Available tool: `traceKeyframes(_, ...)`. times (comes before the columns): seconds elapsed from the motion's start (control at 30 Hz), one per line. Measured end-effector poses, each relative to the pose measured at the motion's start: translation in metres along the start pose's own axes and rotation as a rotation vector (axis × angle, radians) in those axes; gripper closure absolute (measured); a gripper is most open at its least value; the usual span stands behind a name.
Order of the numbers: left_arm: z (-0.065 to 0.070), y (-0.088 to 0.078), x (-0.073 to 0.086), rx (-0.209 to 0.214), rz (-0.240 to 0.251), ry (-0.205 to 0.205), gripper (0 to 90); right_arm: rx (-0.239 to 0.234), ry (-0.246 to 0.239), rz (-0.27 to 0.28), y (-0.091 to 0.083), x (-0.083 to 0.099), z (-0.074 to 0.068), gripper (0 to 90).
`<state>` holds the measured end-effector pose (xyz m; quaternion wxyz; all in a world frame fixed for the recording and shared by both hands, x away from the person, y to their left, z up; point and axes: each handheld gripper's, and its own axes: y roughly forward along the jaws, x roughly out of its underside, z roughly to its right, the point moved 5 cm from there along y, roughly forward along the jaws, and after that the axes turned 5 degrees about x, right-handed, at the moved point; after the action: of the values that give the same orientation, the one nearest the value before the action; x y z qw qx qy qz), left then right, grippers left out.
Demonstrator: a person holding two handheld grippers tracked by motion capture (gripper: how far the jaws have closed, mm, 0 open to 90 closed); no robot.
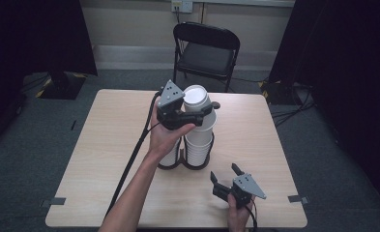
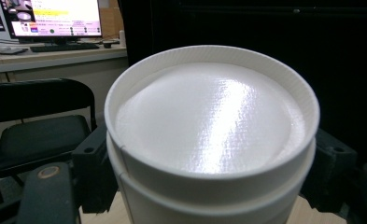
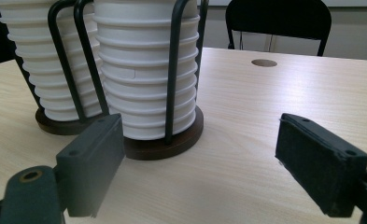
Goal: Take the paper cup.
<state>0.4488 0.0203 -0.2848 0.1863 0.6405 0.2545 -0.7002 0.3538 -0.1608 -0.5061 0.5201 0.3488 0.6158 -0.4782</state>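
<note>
Gripping white cup (image 1: 196,98): left gripper (image 1: 190,113) jaws clamped | right gripper (image 1: 225,177) jaws apart | cup unlabelled

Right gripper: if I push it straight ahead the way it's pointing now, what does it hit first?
Most likely the cup holder: its dark wooden base and the white cup stack stand just ahead, left of centre between the open right gripper jaws. Depth is hard to judge.

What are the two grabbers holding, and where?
The left gripper squeezes the top paper cup by its sides, just under the rim. The right gripper holds nothing.
</note>
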Motion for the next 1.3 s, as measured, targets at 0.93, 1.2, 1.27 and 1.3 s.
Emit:
traceKeyframes(0.93, 0.012, -0.037, -0.006, 0.016, 0.047, -0.028, 21.3, 0.000, -0.001, -0.004, 0.000, 0.000, 0.000, 14.8)
traceKeyframes(1.2, 0.022, -0.050, 0.003, 0.011, 0.050, -0.034, 21.3, 0.000, 0.000, -0.003, 0.000, 0.000, 0.000, 14.8)
traceKeyframes(1.27, 0.023, -0.052, 0.005, 0.014, 0.044, -0.033, 21.3, 0.001, -0.004, -0.002, 0.000, 0.000, 0.000, 14.8)
traceKeyframes(1.3, 0.025, -0.053, 0.005, 0.014, 0.044, -0.036, 21.3, 0.001, -0.004, -0.002, 0.000, 0.000, 0.000, 14.9)
